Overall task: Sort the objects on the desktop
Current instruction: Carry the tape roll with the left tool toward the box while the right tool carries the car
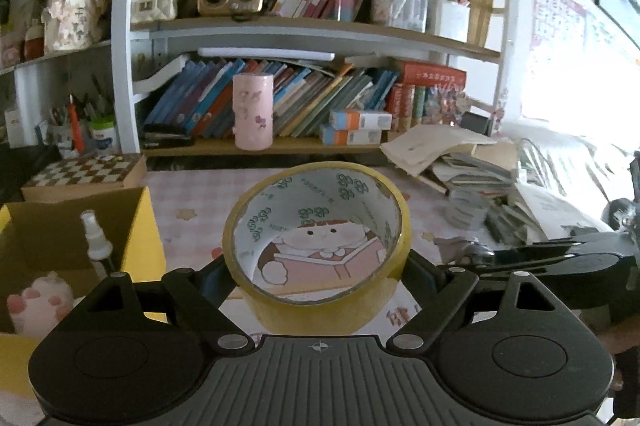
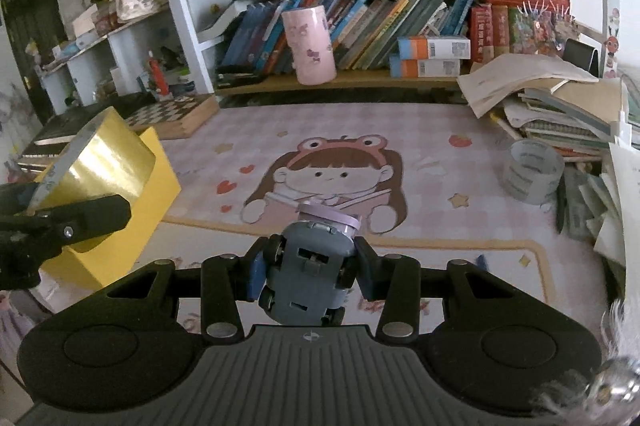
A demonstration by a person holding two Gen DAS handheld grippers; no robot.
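Being held between the two fingers of the left gripper [image 1: 318, 276] is a roll of yellow tape [image 1: 320, 246], its open core facing the camera so that the cartoon girl printed on the pink desk mat [image 1: 192, 202] is being seen through it. The jaws are being kept wide apart by the roll's outer sides. Just to the left, a yellow cardboard box [image 1: 138, 226] is being shown open, with a small spray bottle [image 1: 96, 240] and a pink plush paw [image 1: 38, 302] lying inside.

A small grey toy car [image 2: 306, 272] is being gripped by the right gripper [image 2: 308, 270], underside toward the camera, wheels pressed against the narrowed jaws. It is being held above the mat, near its front edge. A clear tape roll [image 2: 532, 172] is being left standing on the mat at right, beside a pile of books [image 2: 560, 114].
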